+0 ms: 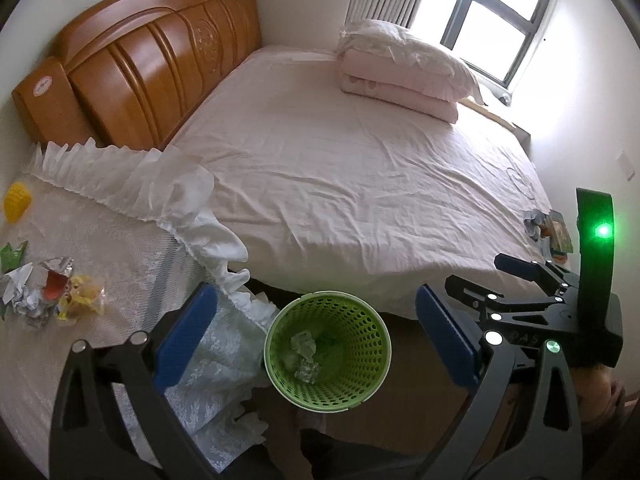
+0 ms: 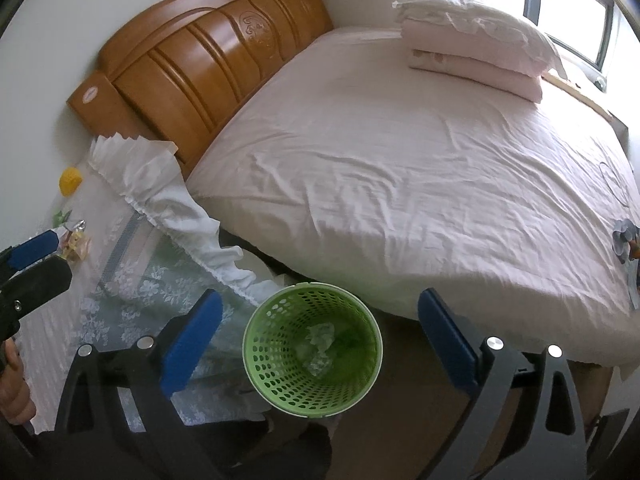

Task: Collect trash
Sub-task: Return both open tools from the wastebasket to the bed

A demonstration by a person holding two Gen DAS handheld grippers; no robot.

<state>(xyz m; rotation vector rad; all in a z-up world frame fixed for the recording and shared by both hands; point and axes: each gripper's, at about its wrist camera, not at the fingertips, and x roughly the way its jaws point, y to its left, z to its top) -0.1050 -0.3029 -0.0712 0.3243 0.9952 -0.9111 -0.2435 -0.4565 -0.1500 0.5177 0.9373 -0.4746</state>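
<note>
Currently: wide bed with pale pink sheet (image 2: 400,184) and carved orange-brown wooden headboard (image 2: 208,52) fills most of both views; folded pink quilt with white pillow on top (image 2: 472,40) sits at the far side by the window. White lace-covered bedside table with frilled edge (image 1: 100,240) is on the left. Round green perforated plastic waste basket (image 2: 312,348) stands on the floor between table and bed, crumpled clear wrappers (image 2: 318,350) at its bottom. Left gripper (image 1: 316,340) hangs over the basket, blue pads spread wide, nothing held. Right gripper (image 2: 320,336) likewise above it, jaws wide apart, empty. Remaining trash pile (image 1: 48,292) (crumpled paper, foil, yellow wrappers) lies on the table near its left edge.
</note>
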